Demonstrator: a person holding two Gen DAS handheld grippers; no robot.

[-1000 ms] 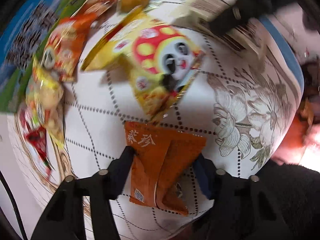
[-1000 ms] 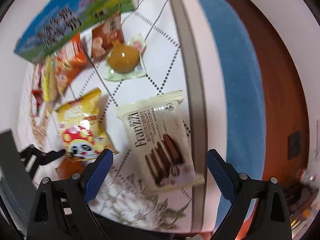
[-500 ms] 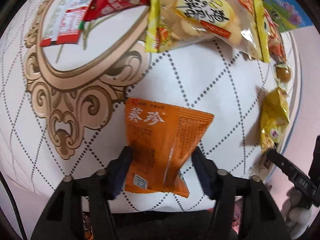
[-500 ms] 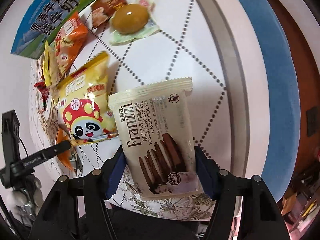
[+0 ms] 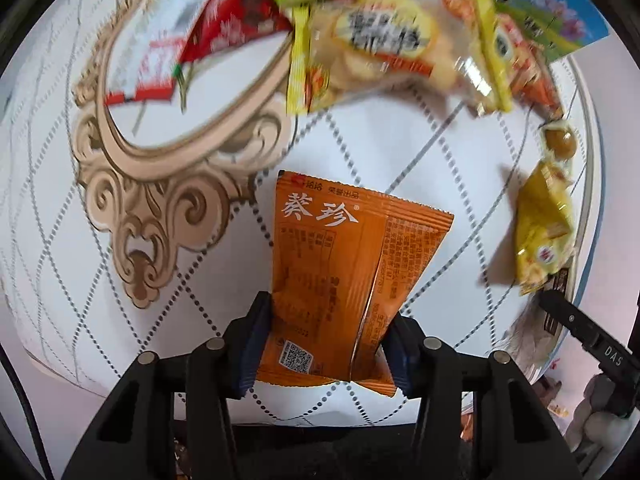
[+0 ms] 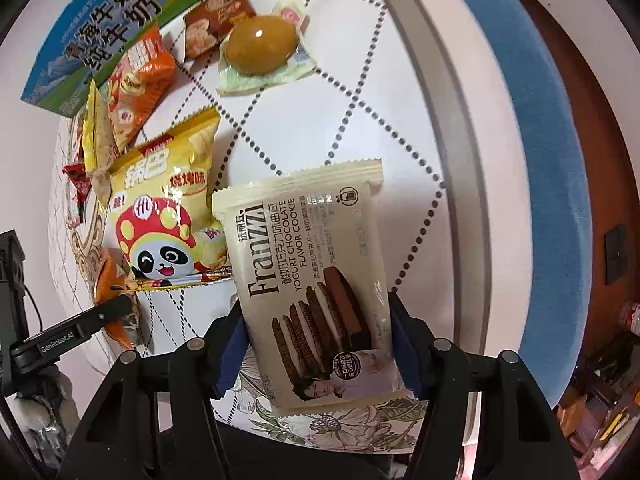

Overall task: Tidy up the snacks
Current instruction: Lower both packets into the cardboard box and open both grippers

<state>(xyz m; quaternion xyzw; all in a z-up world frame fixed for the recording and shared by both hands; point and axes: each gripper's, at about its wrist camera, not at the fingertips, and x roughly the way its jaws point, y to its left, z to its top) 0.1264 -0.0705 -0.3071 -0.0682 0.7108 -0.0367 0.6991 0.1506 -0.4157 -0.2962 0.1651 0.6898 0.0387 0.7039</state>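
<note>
The left hand-held gripper has just been closing and pinches the orange packet above the patterned surface, while the right hand-held gripper, also closing, clamps the cookie pack by its sides: both seem light, crinkly and slippery, the cookies probably fragile.

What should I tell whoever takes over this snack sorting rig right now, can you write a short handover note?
Left claw: shut on the orange packet, its jaws having just been closing; the packet creases at the pinch.
Right claw: shut on the Franzzi cookie pack, jaws also just closing.
On the white patterned table: panda chip bag, wrapped brown egg, small orange bag, brown packet and milk carton at the far side.
Done: both packs gripped.
Left: place these two, then sort the loose snacks. No final spot is visible.
</note>
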